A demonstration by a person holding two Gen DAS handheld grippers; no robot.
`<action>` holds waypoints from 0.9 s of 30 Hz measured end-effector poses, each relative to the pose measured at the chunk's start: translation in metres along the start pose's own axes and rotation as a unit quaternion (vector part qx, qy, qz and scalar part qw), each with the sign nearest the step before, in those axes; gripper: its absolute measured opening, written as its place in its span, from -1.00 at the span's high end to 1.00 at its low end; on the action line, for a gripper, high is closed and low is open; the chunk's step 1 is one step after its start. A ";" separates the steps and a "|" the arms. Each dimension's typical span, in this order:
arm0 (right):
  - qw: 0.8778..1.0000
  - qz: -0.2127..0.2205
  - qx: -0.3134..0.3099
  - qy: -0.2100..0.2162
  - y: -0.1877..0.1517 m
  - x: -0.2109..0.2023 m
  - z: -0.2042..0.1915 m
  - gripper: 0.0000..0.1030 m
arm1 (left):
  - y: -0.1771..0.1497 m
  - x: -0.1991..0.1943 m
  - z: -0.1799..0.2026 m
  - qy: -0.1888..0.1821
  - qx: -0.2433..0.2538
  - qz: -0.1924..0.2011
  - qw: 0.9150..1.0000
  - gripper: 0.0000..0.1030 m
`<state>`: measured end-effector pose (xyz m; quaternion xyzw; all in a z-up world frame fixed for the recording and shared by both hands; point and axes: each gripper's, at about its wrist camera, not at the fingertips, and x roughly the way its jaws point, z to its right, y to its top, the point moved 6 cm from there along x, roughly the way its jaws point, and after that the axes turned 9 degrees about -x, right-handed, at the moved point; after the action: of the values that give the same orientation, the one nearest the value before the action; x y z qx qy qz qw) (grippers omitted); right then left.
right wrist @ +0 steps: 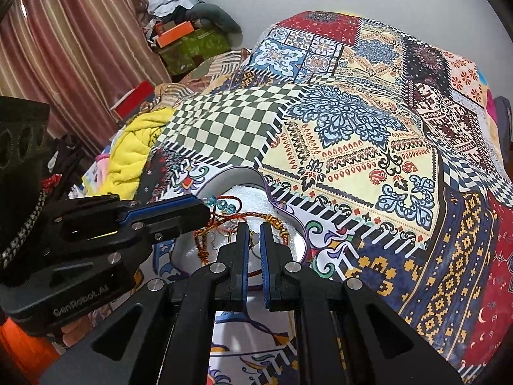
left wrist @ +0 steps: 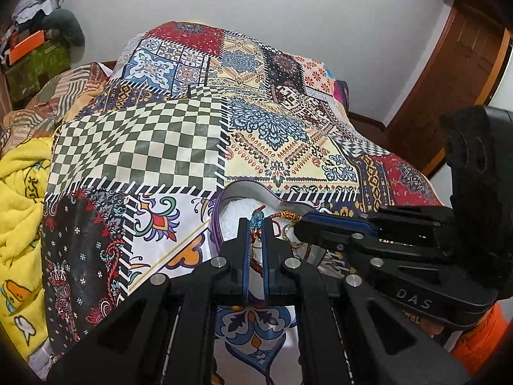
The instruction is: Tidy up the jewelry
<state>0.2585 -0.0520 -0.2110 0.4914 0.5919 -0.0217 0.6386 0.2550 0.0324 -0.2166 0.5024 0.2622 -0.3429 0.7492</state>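
A heart-shaped tin box (left wrist: 247, 187) (right wrist: 239, 170) with a purple rim and white foam lining lies on the patchwork cloth. Over it hangs a red and gold thread bracelet (left wrist: 287, 215) (right wrist: 256, 214) with blue beads (left wrist: 257, 216) (right wrist: 224, 205). My left gripper (left wrist: 255, 224) (right wrist: 209, 212) is shut on its beaded end, with red thread showing between the fingers. My right gripper (right wrist: 253, 228) (left wrist: 299, 223) is shut on the gold-wrapped end, close beside the left one. More thread and small rings lie in the box below, partly hidden by the fingers.
The patchwork cloth (left wrist: 179, 147) (right wrist: 368, 166) drapes over a raised surface and drops off at its near and side edges. A yellow blanket (left wrist: 22, 186) (right wrist: 134, 147) lies at the left, with stacked boxes (right wrist: 189, 41) and a curtain (right wrist: 73, 41) behind. A wooden door (left wrist: 461, 64) stands at the right.
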 end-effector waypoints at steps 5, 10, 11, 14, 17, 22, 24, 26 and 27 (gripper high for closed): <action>1.000 -0.005 -0.003 -0.008 -0.001 0.003 0.002 0.88 | -0.002 0.005 0.001 0.008 0.005 -0.007 1.000 0.91; 1.000 -0.009 0.003 -0.006 -0.003 -0.003 0.004 0.88 | -0.003 0.001 0.003 0.010 0.010 -0.006 1.000 0.91; 1.000 -0.009 0.004 -0.003 -0.003 -0.005 0.004 0.88 | -0.003 0.000 0.004 0.012 0.012 -0.004 1.000 0.91; 1.000 0.000 0.006 -0.005 -0.001 -0.014 0.002 0.85 | -0.002 -0.006 0.006 0.013 0.014 -0.002 1.000 0.91; 1.000 0.016 0.006 -0.005 0.003 -0.030 -0.001 0.83 | -0.001 -0.016 0.008 0.015 0.017 0.007 1.000 0.91; 0.998 0.053 -0.005 -0.019 0.007 -0.069 -0.013 0.78 | 0.004 -0.045 0.016 0.012 0.022 0.031 0.999 0.89; 0.997 0.065 -0.012 -0.028 0.008 -0.083 -0.019 0.62 | 0.007 -0.061 0.021 0.013 0.025 0.048 0.998 0.86; 0.995 0.090 -0.022 -0.042 0.009 -0.105 -0.028 0.46 | 0.009 -0.078 0.027 0.012 0.028 0.065 0.997 0.86; 0.993 0.101 -0.027 -0.051 0.010 -0.115 -0.032 0.42 | 0.009 -0.088 0.030 0.011 0.030 0.075 0.997 0.86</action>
<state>0.2069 -0.0894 -0.1099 0.5293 0.5060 0.0341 0.6802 0.2081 0.0290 -0.1353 0.5467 0.2211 -0.2878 0.7546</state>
